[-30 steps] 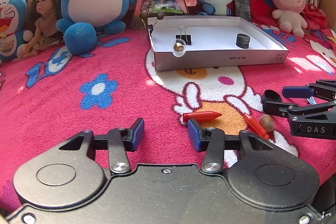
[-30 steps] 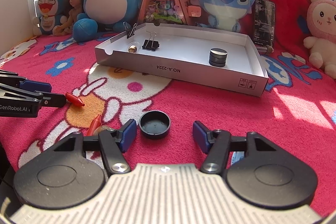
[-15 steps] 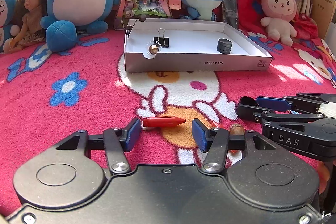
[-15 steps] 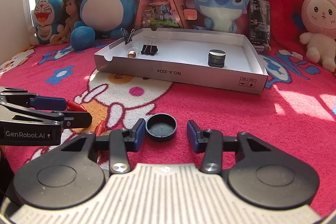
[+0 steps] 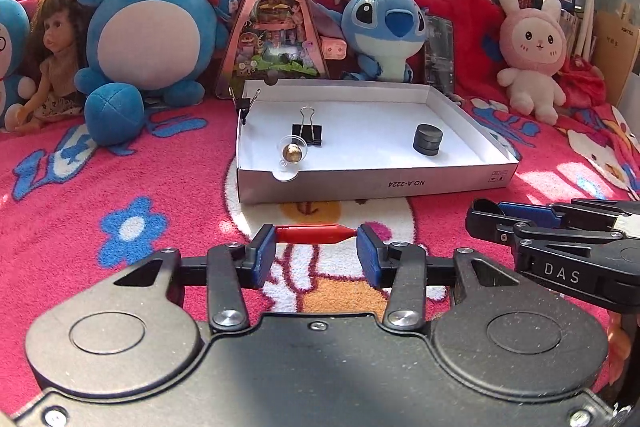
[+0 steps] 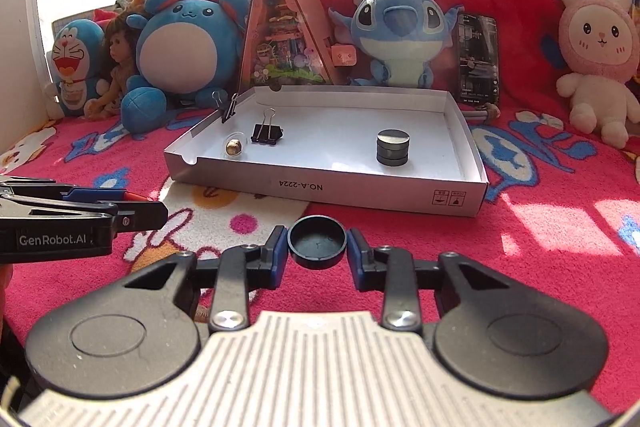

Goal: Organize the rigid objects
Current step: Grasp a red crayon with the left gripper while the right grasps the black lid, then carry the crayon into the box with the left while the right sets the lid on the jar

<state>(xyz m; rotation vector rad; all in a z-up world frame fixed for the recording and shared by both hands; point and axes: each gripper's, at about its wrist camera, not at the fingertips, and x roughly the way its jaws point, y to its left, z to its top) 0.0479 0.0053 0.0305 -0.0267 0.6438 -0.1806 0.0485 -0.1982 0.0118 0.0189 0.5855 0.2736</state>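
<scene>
The right gripper has just clamped the black cap; the left gripper pinches the red crayon endwise, both lifted, box-ready.

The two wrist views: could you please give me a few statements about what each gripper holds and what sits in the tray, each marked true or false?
1. The left gripper is shut on the red crayon, held end to end. True.
2. The right gripper stands open over bare blanket. False: it is shut on the black round cap.
3. The white cardboard tray holds a stack of black discs. True.
4. The tray holds nothing else. False: a black binder clip and a clear capsule with a golden ball lie inside, and a second binder clip grips its left wall.
</scene>
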